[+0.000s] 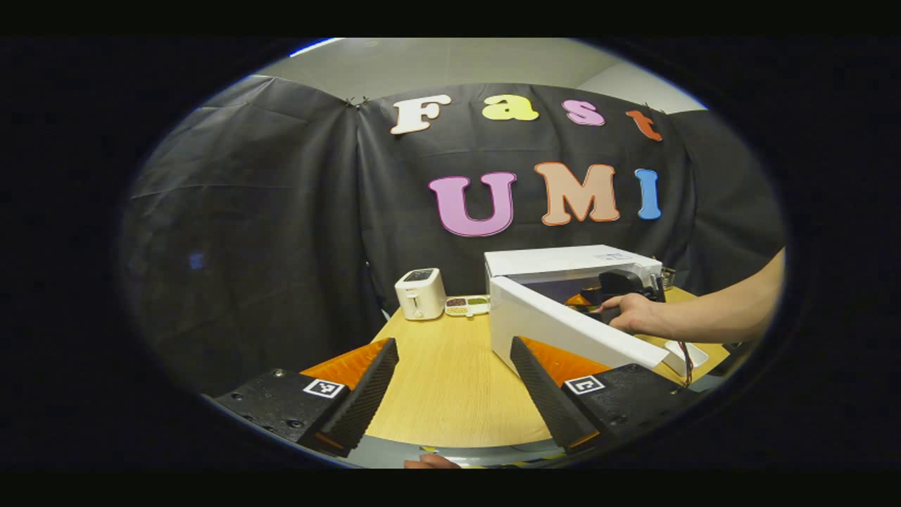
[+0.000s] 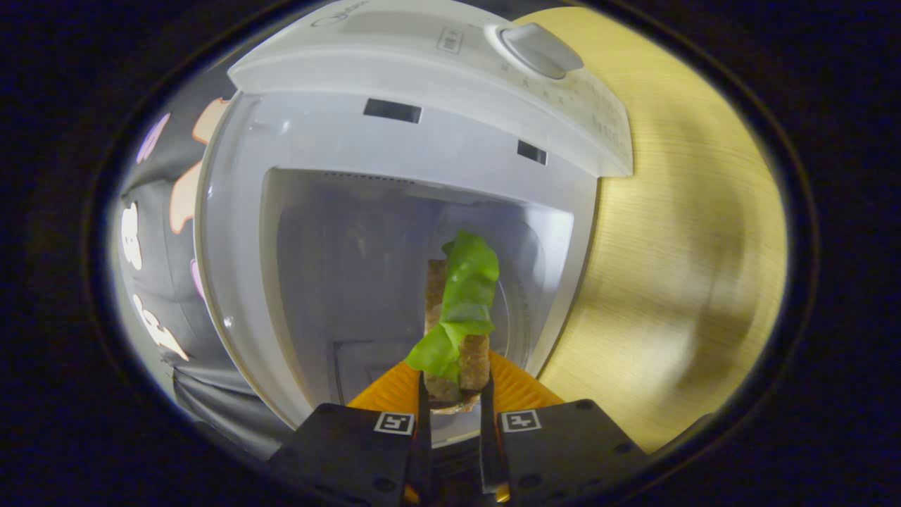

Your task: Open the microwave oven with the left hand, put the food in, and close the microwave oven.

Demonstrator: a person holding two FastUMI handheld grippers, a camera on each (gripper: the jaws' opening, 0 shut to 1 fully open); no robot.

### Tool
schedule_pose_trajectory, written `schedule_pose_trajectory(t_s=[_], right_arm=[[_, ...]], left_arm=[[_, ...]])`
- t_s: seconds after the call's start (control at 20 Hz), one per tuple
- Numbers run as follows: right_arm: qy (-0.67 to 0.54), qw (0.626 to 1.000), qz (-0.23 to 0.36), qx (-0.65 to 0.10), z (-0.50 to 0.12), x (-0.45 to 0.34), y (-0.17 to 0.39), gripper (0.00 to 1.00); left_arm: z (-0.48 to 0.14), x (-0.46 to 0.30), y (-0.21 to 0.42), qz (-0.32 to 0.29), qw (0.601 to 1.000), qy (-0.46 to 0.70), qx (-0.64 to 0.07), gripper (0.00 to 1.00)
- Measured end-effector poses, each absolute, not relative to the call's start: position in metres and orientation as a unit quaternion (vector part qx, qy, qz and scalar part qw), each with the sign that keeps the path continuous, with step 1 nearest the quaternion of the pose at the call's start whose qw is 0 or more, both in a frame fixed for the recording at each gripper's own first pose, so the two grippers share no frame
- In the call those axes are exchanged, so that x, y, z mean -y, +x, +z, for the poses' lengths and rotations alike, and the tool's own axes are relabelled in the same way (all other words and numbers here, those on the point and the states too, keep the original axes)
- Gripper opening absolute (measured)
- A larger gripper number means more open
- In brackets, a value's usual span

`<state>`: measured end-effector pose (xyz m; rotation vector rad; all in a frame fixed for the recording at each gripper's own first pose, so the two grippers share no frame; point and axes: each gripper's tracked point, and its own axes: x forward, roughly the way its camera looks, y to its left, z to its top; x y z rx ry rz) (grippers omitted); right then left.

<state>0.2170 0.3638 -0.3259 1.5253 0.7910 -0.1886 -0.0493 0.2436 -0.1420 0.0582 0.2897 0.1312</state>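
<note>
Right tongs (image 2: pixel 454 394) pinch a brown sandwich (image 2: pixel 457 317) with green lettuce; left tongs (image 1: pixel 454 394) gape wide

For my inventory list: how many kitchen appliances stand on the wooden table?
2. A white toaster stands at the table's far left end, and a white microwave oven, door open, stands to its right. Others may be hidden out of frame.
</note>
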Motion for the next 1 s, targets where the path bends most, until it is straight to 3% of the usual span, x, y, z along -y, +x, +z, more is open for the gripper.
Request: schedule_pose_trajectory(t_s=[0.45, 0.5, 0.55, 0.6, 0.65, 0.75, 0.8, 0.9, 1.0], right_arm=[[0.71, 0.62, -0.097, -0.321, -0.36, -0.367, 0.247, 0.3], [0.709, 0.622, -0.099, -0.317, -0.364, -0.368, 0.25, 0.22], [0.708, 0.624, -0.1, -0.316, -0.365, -0.368, 0.25, 0.22], [0.705, 0.626, -0.101, -0.317, -0.364, -0.368, 0.249, 0.3], [0.701, 0.629, -0.102, -0.32, -0.366, -0.366, 0.248, 0.22], [0.699, 0.63, -0.103, -0.322, -0.366, -0.365, 0.248, 0.35], [0.692, 0.631, -0.113, -0.332, -0.37, -0.365, 0.245, 0.28], [0.691, 0.628, -0.121, -0.337, -0.372, -0.364, 0.243, 0.48], [0.69, 0.627, -0.131, -0.338, -0.366, -0.362, 0.242, 0.54]], left_arm=[[-0.152, -0.253, -0.05, 0.075, 0.984, 0.03, -0.159, 0.98], [-0.152, -0.253, -0.05, 0.074, 0.984, 0.032, -0.159, 0.98], [-0.153, -0.252, -0.05, 0.073, 0.984, 0.034, -0.16, 1.0], [-0.152, -0.251, -0.049, 0.072, 0.984, 0.034, -0.16, 1.0], [-0.153, -0.249, -0.048, 0.069, 0.984, 0.033, -0.16, 1.0], [-0.153, -0.247, -0.047, 0.064, 0.984, 0.033, -0.161, 0.98], [-0.154, -0.246, -0.046, 0.061, 0.985, 0.034, -0.16, 0.98], [-0.153, -0.245, -0.045, 0.058, 0.985, 0.038, -0.159, 0.98], [-0.154, -0.246, -0.045, 0.056, 0.985, 0.039, -0.16, 0.98]])
